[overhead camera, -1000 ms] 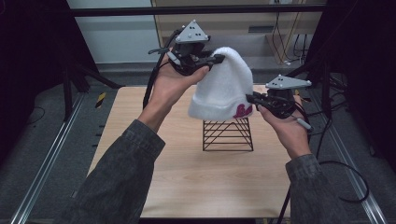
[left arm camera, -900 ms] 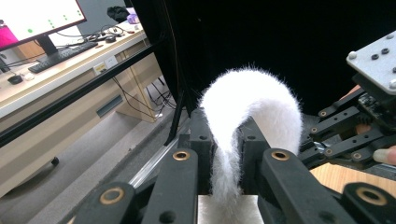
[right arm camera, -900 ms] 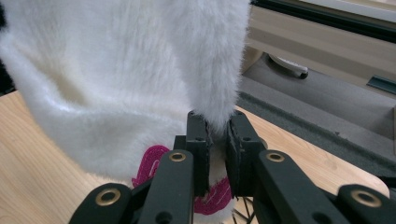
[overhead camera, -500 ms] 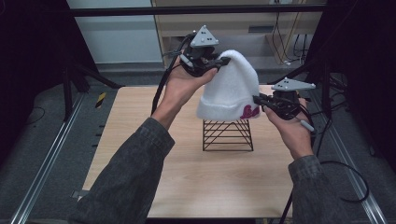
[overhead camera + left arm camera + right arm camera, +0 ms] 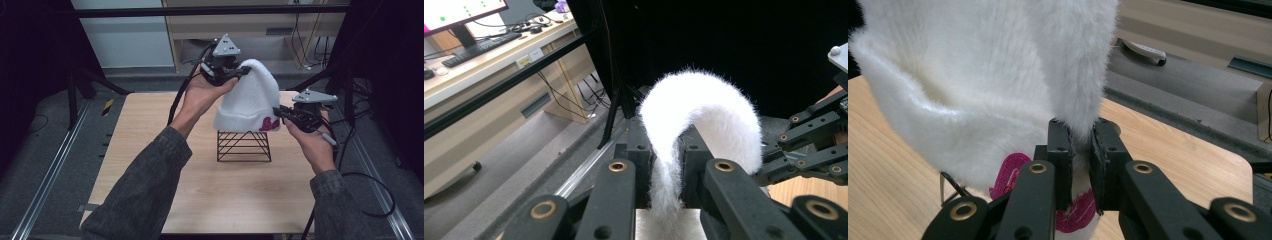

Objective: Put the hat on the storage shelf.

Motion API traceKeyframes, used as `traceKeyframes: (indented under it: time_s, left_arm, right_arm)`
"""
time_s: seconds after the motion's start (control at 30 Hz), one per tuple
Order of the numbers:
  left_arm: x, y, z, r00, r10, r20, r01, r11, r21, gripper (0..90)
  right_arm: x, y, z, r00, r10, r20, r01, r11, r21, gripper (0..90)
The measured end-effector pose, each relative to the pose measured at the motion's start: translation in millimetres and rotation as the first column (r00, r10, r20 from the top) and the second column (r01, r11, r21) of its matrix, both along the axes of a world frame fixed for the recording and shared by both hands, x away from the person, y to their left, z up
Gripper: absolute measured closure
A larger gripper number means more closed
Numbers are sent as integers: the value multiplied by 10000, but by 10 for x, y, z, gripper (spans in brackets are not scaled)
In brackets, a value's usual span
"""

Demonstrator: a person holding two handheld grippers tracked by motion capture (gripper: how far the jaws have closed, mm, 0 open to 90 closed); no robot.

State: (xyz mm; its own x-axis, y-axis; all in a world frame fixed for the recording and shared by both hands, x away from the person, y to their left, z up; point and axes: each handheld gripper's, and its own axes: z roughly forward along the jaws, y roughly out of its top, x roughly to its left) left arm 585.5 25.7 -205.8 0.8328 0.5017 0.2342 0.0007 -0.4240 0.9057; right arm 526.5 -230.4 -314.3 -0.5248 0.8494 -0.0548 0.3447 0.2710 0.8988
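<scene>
The high view looks forward and down from above the person's side onto the whole bench (image 5: 150,150). The left gripper view sits close behind its jaws, facing across the raised white hat (image 5: 704,115) toward the dark surround. The right gripper view, equally close, faces the hat's rim above the bench. All three share the hat.

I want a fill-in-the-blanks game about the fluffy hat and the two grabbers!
1. The fluffy hat is ____ in colour.
2. The patch near the hat's bottom edge is ____.
3. The hat hangs above a black ____ stand on the wooden table.
4. The left gripper pinches the hat's top, and the right gripper pinches its ____ edge.

Missing words: white; pink; wire; bottom
</scene>
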Motion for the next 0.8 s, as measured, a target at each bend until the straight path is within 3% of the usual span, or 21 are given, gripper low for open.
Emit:
traceKeyframes:
  time_s: [0.8]
  left_arm:
    - [-114, 9, -253, 9996, -52, -286, 61, 9994, 339, 793]
  right_arm:
    - [-77, -18, -180, 9991, -90, -425, 73, 9992, -402, 807]
